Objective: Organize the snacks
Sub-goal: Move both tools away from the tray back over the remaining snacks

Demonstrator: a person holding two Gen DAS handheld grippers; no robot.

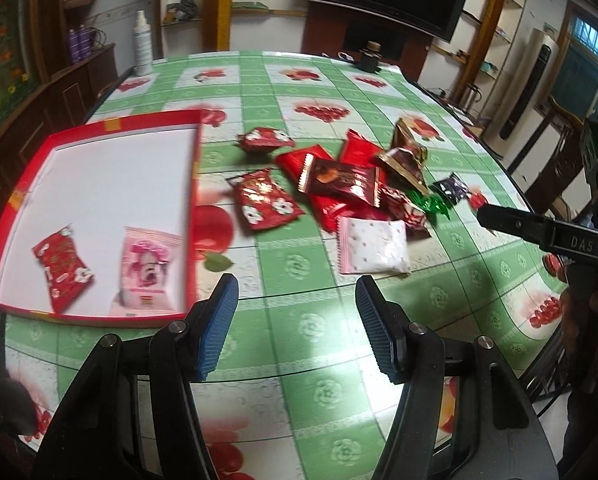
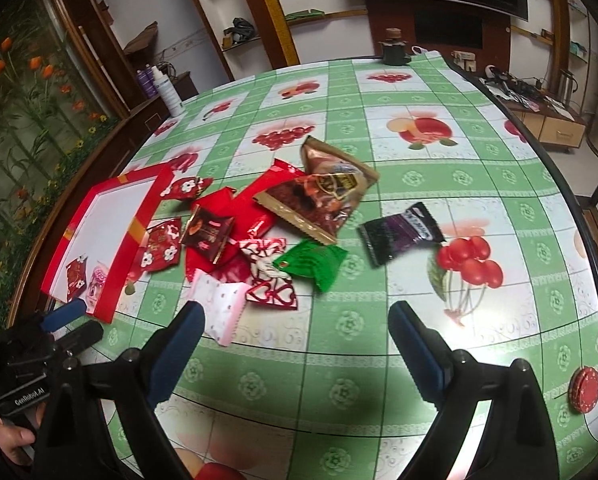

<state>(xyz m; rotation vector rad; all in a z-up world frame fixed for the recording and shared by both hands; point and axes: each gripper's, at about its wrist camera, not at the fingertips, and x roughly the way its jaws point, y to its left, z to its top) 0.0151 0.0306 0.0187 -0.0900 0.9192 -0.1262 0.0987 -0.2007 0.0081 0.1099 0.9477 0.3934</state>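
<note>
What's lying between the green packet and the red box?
Several snacks: red flowered packets, a dark chocolate bar and a heart-patterned wrapper, seen from the right wrist between green packet and red box.

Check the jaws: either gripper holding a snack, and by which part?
Nothing held. Left gripper and right gripper both have open, empty jaws above the tablecloth.

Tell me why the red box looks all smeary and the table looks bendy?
In the left wrist view the red box and the two snacks in it are smeared by motion blur, while the left gripper stays sharp; the fisheye lens bends the tablecloth lines. In the right wrist view glare whitens the cloth near the cherries, and a dark shadow lies beneath the right gripper.
</note>
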